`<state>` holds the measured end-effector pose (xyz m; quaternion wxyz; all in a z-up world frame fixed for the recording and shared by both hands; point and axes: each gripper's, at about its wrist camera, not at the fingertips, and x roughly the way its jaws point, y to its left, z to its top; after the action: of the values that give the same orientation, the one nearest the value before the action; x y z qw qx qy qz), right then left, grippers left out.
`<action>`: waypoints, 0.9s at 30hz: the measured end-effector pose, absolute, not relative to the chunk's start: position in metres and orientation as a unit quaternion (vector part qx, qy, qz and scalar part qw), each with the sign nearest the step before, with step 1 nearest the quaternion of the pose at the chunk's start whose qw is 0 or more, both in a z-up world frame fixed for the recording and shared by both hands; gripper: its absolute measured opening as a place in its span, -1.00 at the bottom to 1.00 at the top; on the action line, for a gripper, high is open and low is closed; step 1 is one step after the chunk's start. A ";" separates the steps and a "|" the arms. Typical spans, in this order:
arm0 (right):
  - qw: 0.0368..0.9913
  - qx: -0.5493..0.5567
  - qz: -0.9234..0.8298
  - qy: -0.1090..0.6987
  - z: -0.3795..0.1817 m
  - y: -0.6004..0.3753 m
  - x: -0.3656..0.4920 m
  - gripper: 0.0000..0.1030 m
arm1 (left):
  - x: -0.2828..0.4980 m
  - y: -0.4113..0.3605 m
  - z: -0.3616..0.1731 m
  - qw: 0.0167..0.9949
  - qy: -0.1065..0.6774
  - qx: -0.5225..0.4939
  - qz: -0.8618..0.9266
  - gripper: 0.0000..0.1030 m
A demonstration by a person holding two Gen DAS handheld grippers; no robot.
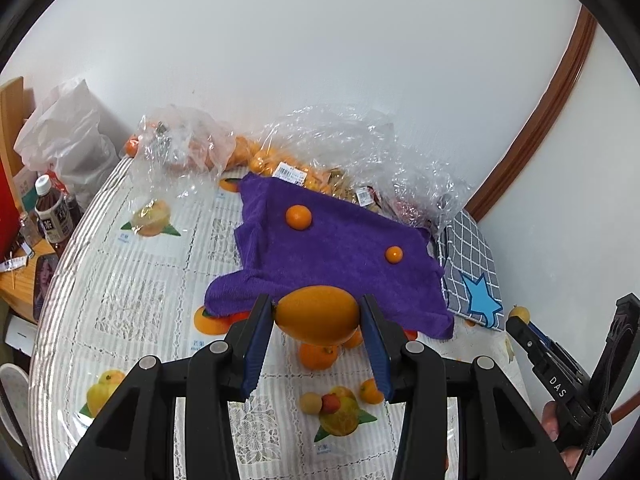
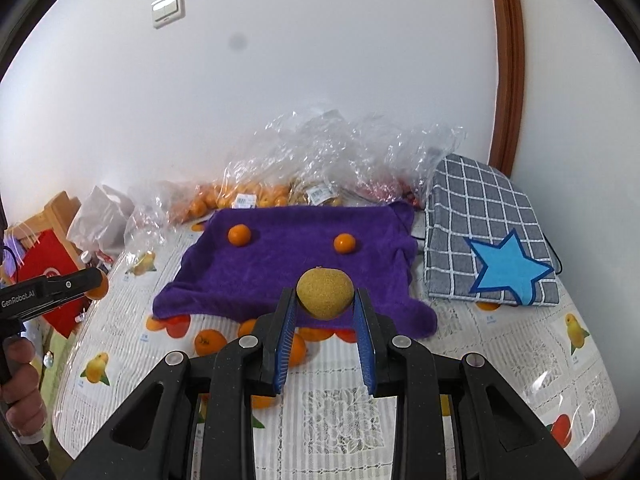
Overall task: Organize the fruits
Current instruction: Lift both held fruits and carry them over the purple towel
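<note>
Our left gripper (image 1: 318,314) is clenched on an orange (image 1: 316,314), the blue pads pressing its two sides, and the fruit hangs above the near edge of the purple towel (image 1: 340,256). Our right gripper (image 2: 325,300) grasps a small rough yellow-brown fruit (image 2: 325,298) the same way, also over the towel's near edge.

On the towel we see two small oranges: in the left wrist view one at about 11 o'clock (image 1: 298,217) from the held orange and a smaller one at about 1 o'clock (image 1: 393,255); they lie well apart from each other. In the right wrist view the same pair sits toward the towel's far side, at 10 and 1 o'clock from the fruit we hold.

Loose oranges (image 2: 208,342) lie on the lace-patterned tablecloth (image 2: 500,360) just under and beside the towel's near edge, at 6 to 8 o'clock from the right gripper. In the left wrist view a few small fruits (image 1: 320,402) sit together on the cloth between the gripper's arms, at 6 o'clock.

Behind the towel, at 12 o'clock, crumpled clear bags (image 2: 340,152) hold more oranges against the wall. A grey checked cloth (image 2: 480,216) with a blue star lies just right of the towel, at 2 o'clock.
</note>
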<state>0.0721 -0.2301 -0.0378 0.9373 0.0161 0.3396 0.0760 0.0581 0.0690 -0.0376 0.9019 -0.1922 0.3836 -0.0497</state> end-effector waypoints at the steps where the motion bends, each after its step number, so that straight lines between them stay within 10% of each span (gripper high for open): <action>1: 0.938 0.018 0.076 0.339 -0.037 -0.231 0.073 -0.44 | 0.060 0.069 -0.037 0.902 0.384 -0.192 -0.051 -0.19; 27: 0.932 0.012 0.073 0.355 -0.048 -0.228 0.153 -0.44 | 0.153 0.075 -0.049 0.890 0.409 -0.194 -0.059 -0.19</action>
<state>0.1531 -0.2277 -0.0479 0.9320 0.0120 0.3550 0.0728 0.1527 0.0747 -0.0491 0.8897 -0.1939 0.4090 -0.0591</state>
